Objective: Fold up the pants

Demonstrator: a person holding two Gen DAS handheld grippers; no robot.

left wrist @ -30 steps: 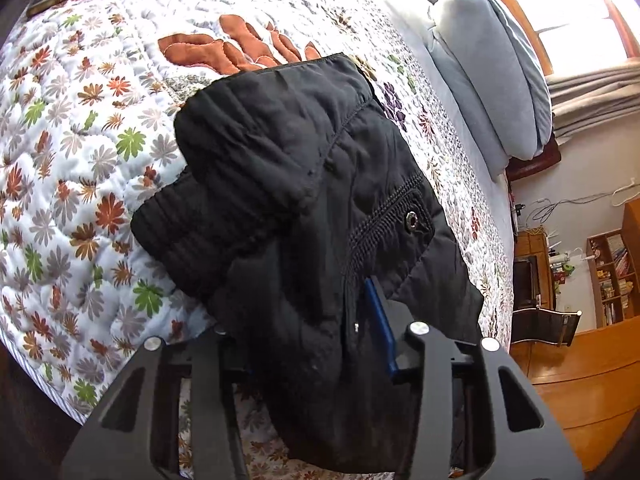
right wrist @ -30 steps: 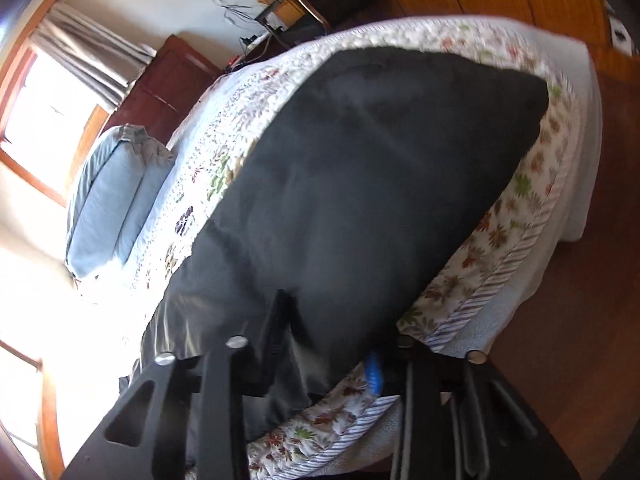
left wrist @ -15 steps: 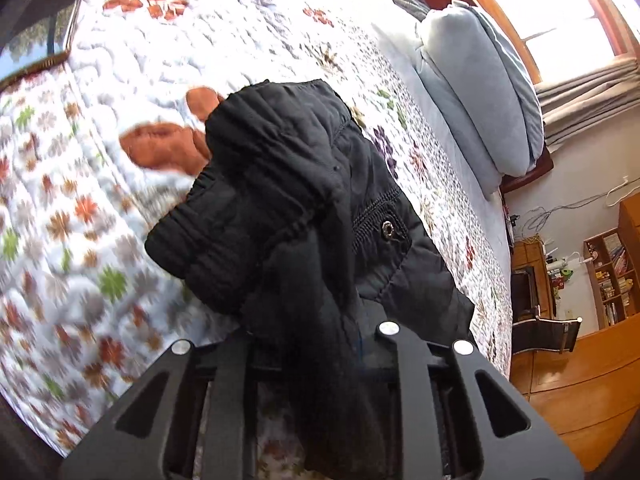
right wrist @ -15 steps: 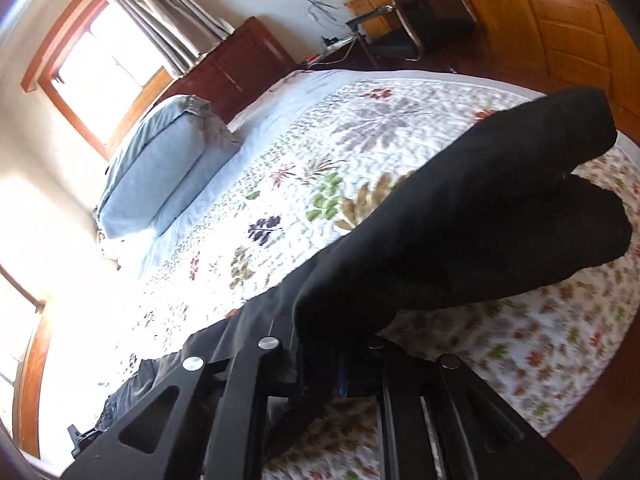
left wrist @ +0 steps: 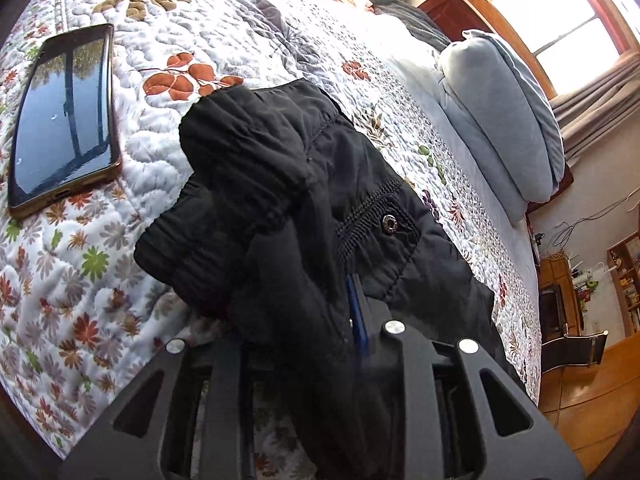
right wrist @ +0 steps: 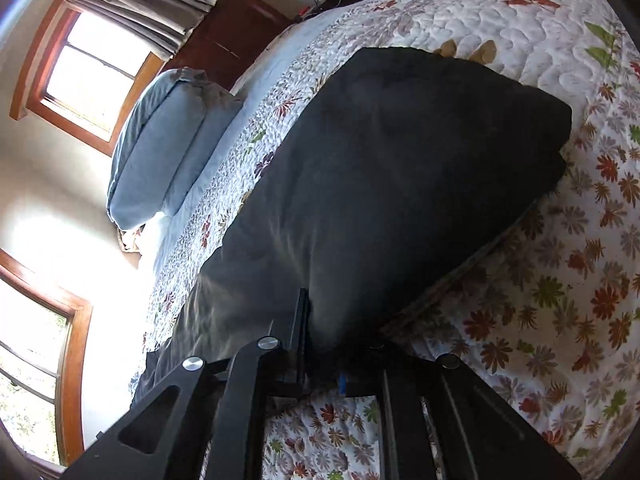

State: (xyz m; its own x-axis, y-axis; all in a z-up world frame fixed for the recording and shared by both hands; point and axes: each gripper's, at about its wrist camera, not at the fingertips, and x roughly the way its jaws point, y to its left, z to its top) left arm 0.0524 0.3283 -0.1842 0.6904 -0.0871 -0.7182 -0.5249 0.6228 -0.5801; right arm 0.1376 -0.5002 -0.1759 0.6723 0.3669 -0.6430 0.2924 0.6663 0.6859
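Observation:
Black pants [left wrist: 304,208] lie on the floral quilt [left wrist: 224,36], their ribbed cuffs bunched at the left and a snap button [left wrist: 389,221] on a pocket showing. My left gripper [left wrist: 320,320] is shut on a fold of the black pants near the waist end. In the right wrist view the pants [right wrist: 392,168] spread as a broad dark panel over the quilt [right wrist: 560,280]. My right gripper [right wrist: 332,344] is shut on the pants' near edge; the fabric hides its fingertips.
A dark phone [left wrist: 64,116] lies on the quilt left of the pants. A blue-grey pillow [left wrist: 504,120] sits at the bed's head, also in the right wrist view [right wrist: 168,144]. Wooden floor, a chair [left wrist: 576,350] and shelves are beyond the bed's right side.
Both grippers have carried the pants across the quilt. The phone has come into the left view. In the right view the lifted leg has come down flat on the bed.

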